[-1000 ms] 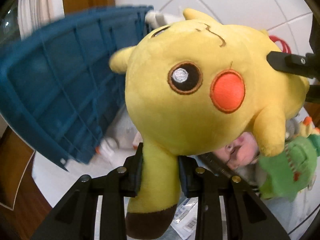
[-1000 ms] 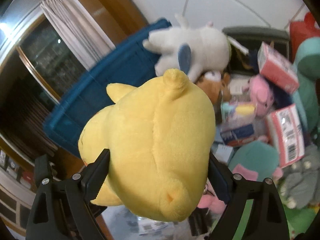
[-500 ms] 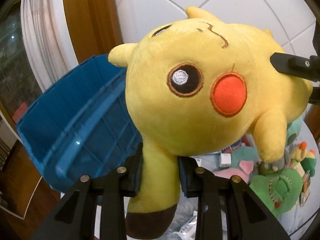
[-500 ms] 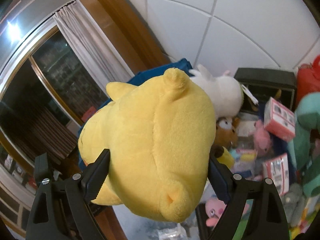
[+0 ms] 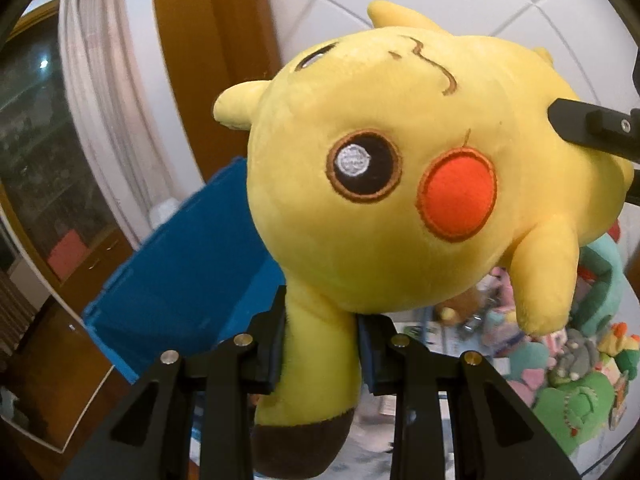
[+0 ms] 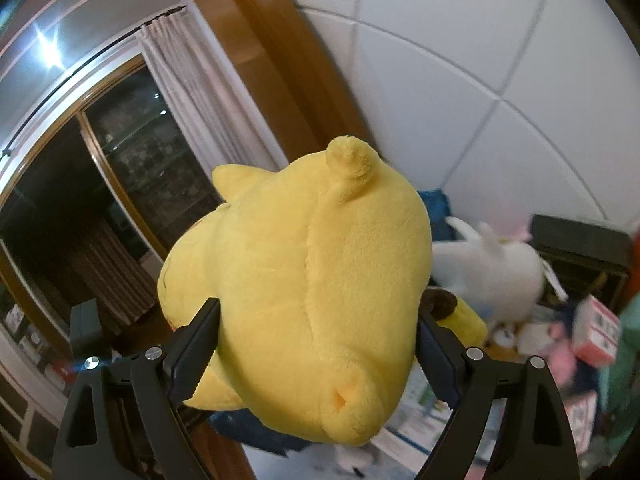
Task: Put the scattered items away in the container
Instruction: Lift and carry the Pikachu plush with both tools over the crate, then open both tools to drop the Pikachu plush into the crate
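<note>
From my left wrist view, the left tongs point(image 5: 320, 350) are clenched on one ear of the yellow plush point(image 5: 400, 184), the one with the dark brown tip, pinched between both pads. The plush hangs upside down and fills most of the frame. I count one full eye, a sliver of a second, and one red cheek; the other cheek is turned away. At the right edge one black finger of the right tongs point(image 5: 592, 132) presses into the plush's side; its partner is out of sight. Behind and below the plush sits the blue container point(image 5: 180, 280), only partly visible, its inside mostly blocked. At lower right is a heap of soft toys point(image 5: 560, 364), too jumbled to count.

From my right wrist view, the right tongs point(image 6: 316, 344) stand wide, grasping the yellow plush point(image 6: 312, 288) across its body, both pads against it. I see only its back, one stubby limb up top and another below. A strip of blue container point(image 6: 436, 204) peeks out behind. One white plush point(image 6: 500, 268) lies to the right, blurred; the boxes and toys near it I cannot count.
</note>
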Action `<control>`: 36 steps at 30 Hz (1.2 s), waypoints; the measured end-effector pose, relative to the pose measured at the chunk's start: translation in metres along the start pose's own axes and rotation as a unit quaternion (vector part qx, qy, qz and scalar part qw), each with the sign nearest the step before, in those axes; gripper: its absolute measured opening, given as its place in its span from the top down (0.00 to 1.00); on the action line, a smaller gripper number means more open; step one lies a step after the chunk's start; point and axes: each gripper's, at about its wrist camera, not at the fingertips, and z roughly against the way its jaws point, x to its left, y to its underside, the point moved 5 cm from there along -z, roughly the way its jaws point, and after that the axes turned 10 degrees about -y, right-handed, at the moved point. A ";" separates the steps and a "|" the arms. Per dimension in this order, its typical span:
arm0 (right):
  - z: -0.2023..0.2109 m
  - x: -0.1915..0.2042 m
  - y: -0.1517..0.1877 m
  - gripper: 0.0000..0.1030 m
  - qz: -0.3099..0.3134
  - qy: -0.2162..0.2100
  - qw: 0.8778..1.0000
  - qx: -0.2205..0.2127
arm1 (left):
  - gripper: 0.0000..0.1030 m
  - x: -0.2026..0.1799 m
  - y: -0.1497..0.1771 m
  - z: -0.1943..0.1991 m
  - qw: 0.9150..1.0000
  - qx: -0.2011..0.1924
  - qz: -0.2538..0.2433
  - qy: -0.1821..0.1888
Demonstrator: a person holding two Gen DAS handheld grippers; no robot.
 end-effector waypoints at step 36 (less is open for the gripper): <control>-0.291 -0.014 -0.060 0.12 -0.109 0.148 0.982 0.042 | 0.69 0.137 -0.059 -0.277 0.984 0.108 -0.074 0.119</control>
